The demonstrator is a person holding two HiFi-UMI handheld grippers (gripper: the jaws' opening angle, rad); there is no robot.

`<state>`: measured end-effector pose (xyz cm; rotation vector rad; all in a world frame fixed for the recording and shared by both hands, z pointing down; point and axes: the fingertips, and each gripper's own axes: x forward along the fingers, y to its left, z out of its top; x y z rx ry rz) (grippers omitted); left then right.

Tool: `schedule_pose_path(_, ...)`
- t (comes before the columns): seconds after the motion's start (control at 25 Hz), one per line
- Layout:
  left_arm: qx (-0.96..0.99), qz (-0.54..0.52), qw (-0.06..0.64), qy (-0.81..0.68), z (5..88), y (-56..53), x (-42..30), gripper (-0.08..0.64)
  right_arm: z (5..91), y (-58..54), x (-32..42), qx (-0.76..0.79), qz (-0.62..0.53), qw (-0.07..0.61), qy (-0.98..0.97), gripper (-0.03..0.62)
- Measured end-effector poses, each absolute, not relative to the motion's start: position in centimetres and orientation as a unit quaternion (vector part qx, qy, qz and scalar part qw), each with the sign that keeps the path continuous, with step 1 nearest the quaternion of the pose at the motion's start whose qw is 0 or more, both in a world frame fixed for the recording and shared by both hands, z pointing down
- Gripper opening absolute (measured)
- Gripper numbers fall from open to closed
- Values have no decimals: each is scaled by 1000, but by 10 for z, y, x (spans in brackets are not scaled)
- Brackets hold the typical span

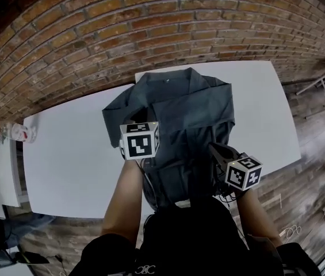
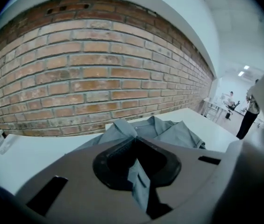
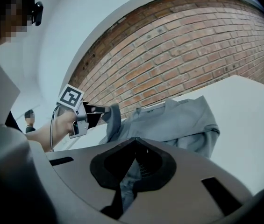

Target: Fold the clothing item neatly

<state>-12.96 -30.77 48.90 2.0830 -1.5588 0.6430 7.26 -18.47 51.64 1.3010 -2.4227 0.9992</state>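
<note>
Over white table (image 1: 64, 154), left gripper (image 2: 137, 164) and right gripper (image 3: 131, 164) each clamped on grey shirt (image 1: 191, 114)

- We see a white table (image 1: 64, 154) spreading beneath and ahead of both grippers.
- A dark grey garment (image 1: 191, 108) lies on it, ahead of the left gripper (image 3: 106, 114) and right gripper (image 1: 217, 153).
- Bare tabletop lies outward of each gripper.

No word or number reads clearly. Small white print (image 1: 145, 269) on the person's dark top (image 1: 197, 234), below the grey shirt (image 1: 191, 114), is too blurred to make out. Black-and-white square code patterns, without letters, cover the left gripper's cube (image 1: 138, 141) and the right gripper's cube (image 1: 243, 173) at the shirt's near edge.
</note>
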Motion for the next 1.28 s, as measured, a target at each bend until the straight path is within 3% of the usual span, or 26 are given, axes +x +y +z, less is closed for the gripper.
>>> schedule_pose_path(0.32,772,267,242,-523,536,-317,-27,17,523,-183,152,474,346,114,-801,2)
schedule_pose_path(0.72,769,326,238,-496,590,-316,41,18,530,-184,210,489,344,125,-792,2)
schedule_pose_path(0.8,781,322,246,-475,596,-311,53,44,530,-185,213,488,344,125,-793,2)
schedule_pose_path(0.92,797,310,254,-452,596,-306,64,137,530,-188,209,483,344,123,-796,2)
schedule_pose_path(1.28,817,266,239,-453,559,-291,22,137,525,-198,152,451,341,124,-815,2)
